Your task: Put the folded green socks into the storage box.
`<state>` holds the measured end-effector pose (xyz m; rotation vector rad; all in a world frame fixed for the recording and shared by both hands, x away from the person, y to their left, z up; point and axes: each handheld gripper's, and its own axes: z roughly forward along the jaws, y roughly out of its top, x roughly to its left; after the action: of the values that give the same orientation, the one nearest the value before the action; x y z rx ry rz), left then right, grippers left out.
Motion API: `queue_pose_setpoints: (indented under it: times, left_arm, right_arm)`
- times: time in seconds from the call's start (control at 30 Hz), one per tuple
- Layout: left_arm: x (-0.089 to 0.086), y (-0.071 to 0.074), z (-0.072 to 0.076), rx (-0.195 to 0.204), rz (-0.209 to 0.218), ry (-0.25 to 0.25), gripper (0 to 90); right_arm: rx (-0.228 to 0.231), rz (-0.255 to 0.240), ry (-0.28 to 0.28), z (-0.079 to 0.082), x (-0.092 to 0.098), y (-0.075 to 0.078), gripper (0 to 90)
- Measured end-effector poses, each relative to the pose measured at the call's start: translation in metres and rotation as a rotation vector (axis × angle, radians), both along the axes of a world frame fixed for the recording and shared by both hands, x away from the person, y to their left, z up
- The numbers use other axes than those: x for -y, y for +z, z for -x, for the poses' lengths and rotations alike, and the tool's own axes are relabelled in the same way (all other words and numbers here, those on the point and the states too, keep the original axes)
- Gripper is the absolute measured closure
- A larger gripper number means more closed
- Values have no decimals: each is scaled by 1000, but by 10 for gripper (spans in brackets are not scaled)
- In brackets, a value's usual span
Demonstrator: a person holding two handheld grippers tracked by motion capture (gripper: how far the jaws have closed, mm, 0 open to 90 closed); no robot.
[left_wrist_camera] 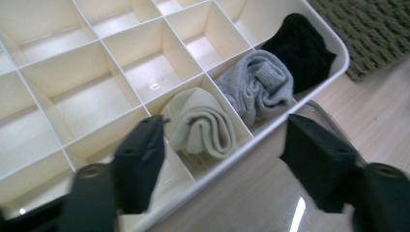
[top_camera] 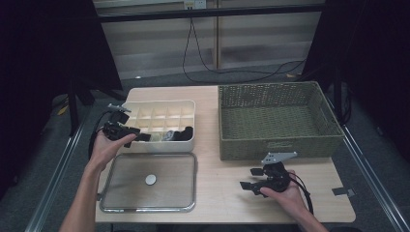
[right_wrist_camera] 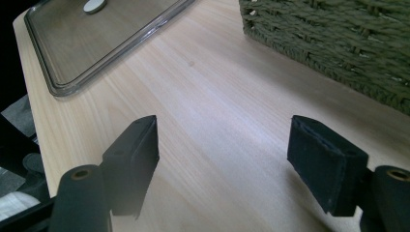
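Table: light wood table (top_camera: 217, 193), dark surroundings.
Divided box: cream divided box (top_camera: 159, 108) near the left edge; pale green sock (left_wrist_camera: 200, 125), grey sock (left_wrist_camera: 258, 87) and black sock (left_wrist_camera: 300, 48) in its front row.
Left gripper (top_camera: 140, 137): jaws apart, empty, over the box's front-left corner.
Right gripper (top_camera: 247, 180): jaws apart, empty, near the front edge.
Lid: clear lid (top_camera: 125, 186) at the front-left corner.
Basket: green basket (top_camera: 278, 140) at the right edge.

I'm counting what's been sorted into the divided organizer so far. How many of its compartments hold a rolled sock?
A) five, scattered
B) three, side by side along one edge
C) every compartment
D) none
B: in the left gripper view a pale cream sock, a grey sock and a black sock sit in neighbouring compartments along the near edge of the organizer; the other compartments in sight are bare.
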<state>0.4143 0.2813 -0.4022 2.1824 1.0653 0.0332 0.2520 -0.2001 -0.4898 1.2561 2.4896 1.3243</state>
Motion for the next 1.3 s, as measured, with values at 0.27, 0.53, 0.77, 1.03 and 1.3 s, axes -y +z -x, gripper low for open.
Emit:
queue_pose_setpoints:
  times: [0.27, 0.53, 0.77, 1.03, 1.3]
  left_arm:
    - [-25, -4, 25, 55, 30, 30, 464]
    - [-45, -12, 54, 72, 71, 58, 474]
    - [-59, -15, 73, 74, 79, 90, 432]
    - [-71, -26, 96, 84, 87, 101, 443]
    - [-85, -43, 112, 72, 94, 132, 396]
  right_arm:
    - [4, -29, -11, -8, -8, 4, 311]
    - [11, -55, -13, -13, -21, 11, 381]
    - [10, -55, 21, -23, -45, 15, 411]
    - [0, -55, 45, -35, -72, 13, 423]
    - [-17, -11, 85, -41, -102, 7, 443]
